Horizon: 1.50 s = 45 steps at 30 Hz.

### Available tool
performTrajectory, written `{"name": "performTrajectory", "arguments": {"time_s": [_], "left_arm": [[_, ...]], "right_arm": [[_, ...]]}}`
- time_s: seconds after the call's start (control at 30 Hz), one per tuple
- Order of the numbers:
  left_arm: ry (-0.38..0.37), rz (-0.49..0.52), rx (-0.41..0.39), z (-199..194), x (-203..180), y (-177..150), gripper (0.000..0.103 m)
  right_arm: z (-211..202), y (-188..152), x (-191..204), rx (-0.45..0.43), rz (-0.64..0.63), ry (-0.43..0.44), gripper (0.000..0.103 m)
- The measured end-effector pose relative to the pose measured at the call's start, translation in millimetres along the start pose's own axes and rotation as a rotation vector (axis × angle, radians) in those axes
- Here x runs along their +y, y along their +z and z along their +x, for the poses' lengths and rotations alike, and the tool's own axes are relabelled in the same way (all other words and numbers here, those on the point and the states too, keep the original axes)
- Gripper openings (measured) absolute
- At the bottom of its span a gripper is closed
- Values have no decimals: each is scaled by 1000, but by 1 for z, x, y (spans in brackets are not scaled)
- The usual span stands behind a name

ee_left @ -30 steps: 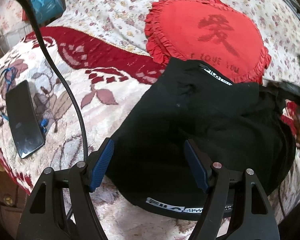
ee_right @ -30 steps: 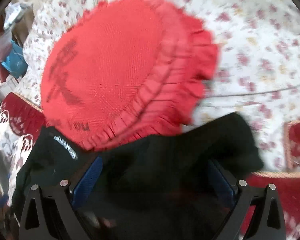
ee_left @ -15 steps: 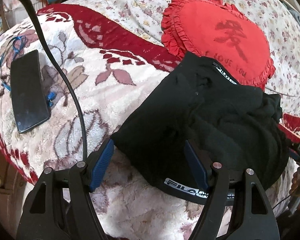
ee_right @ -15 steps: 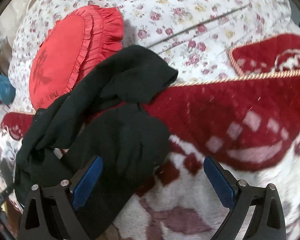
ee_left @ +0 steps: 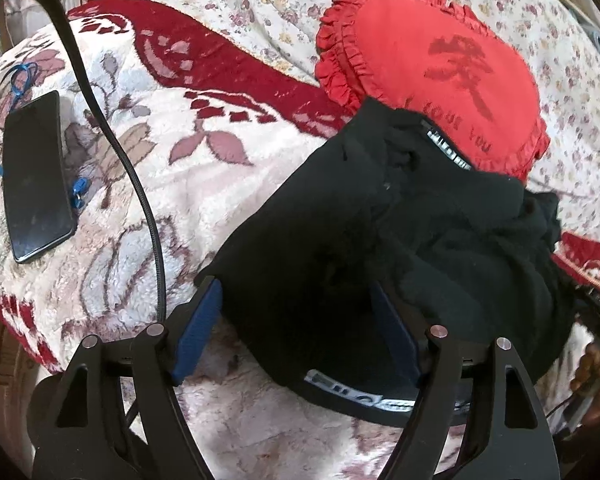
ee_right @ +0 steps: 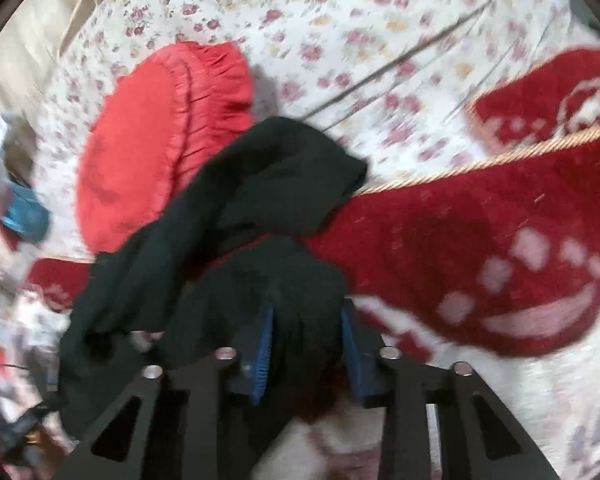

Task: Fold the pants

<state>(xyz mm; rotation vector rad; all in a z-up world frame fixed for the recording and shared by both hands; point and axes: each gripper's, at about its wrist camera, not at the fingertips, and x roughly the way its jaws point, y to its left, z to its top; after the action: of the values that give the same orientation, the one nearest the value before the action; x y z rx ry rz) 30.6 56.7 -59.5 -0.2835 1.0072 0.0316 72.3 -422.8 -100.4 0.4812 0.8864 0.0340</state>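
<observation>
The black pants (ee_left: pixel 380 248) lie crumpled on the bed, one end draped over a red heart pillow (ee_left: pixel 440 60). A printed waistband edge (ee_left: pixel 360 396) faces me. My left gripper (ee_left: pixel 296 328) is open, its blue-padded fingers straddling the near part of the pants without closing. In the right wrist view the pants (ee_right: pixel 240 220) form a bunched heap, and my right gripper (ee_right: pixel 306 344) is shut on a fold of the black fabric. The view is blurred.
A black phone (ee_left: pixel 36 180) with a blue strap lies on the floral blanket (ee_left: pixel 140 184) at the left. A black cable (ee_left: pixel 112 136) runs across the blanket. A flowered sheet (ee_right: pixel 380 32) covers the far bed, beside a red blanket border (ee_right: pixel 500 220).
My right gripper has closed from wide open onto a fold of the pants. The left gripper stays open and the view has shifted only slightly.
</observation>
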Motion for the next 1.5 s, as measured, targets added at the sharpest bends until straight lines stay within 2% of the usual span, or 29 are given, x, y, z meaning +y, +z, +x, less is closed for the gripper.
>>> {"name": "performTrajectory", "arguments": {"time_s": [0.1,0.2,0.3,0.33,0.37,0.4,0.43,0.47,0.53,0.63,0.73,0.8,0.93,0.97,1.0,1.03,1.07,1.1,1.13,1.17,1.2,1.27,1.33,1.4,1.43,1.5], "left_arm": [[-58,0,-7,-5,-4,2,76],[-18,52,26,5,-10,-3,76],[-8,61,17,7,-15,-5,76],[-18,58,18,7,-16,-4,76],[-38,52,16,7,-17,-3,74],[-49,44,9,6,-18,-2,55],[-50,33,5,6,-18,1,21],[-56,22,10,5,-16,2,10],[-92,-9,-1,-2,-10,5,6],[-91,-2,-40,-19,-2,4,4],[-97,3,-54,-34,7,1,3],[-94,6,-47,-36,9,-3,3],[-93,12,-28,-35,12,-13,4],[-91,13,-14,-33,12,-15,4],[-89,8,-2,-31,13,-16,4],[-82,2,7,-30,14,-18,10],[-77,-3,12,-29,16,-19,14],[-73,-8,13,-29,17,-20,25],[-72,-14,13,-29,19,-20,37],[-73,-27,14,-28,21,-21,43],[-79,-47,15,-27,24,-21,50],[-87,-72,21,-26,26,-22,52],[-86,-68,27,-25,23,-23,53],[-89,-59,27,-23,18,-22,53],[-92,-53,24,-22,14,-22,53],[-82,-49,22,-17,9,-19,53]], "right_arm": [[2,-2,3,13,-15,-46,30],[-2,-7,-8,13,68,1,37],[0,-8,-3,14,28,-10,37],[1,-7,1,15,12,-1,30],[2,-6,2,13,11,14,14],[1,-6,3,6,16,25,14],[-4,-5,4,-14,22,26,14],[-13,-5,5,-40,22,25,13],[-43,-8,5,-96,17,30,13],[-88,-19,3,-136,-10,15,13],[-127,-45,4,-114,-63,-44,13],[-136,-61,-1,-78,-66,-78,13],[-109,-90,-22,59,-51,-198,15],[-97,-95,-29,116,-37,-225,18],[-93,-97,-32,134,-39,-247,21],[-93,-98,-35,139,-43,-265,22],[-100,-97,-37,122,-34,-250,29],[-106,-94,-39,102,-27,-256,32],[-113,-92,-41,80,-24,-270,41],[-121,-87,-43,47,-20,-292,49],[-127,-82,-44,18,-15,-304,51],[-133,-70,-47,-36,-9,-322,55],[-126,-59,-45,-41,-20,-318,63],[-107,-52,-46,-11,-27,-323,63],[-93,-50,-46,12,-33,-297,64],[-84,-49,-44,6,-64,-281,54]]}}
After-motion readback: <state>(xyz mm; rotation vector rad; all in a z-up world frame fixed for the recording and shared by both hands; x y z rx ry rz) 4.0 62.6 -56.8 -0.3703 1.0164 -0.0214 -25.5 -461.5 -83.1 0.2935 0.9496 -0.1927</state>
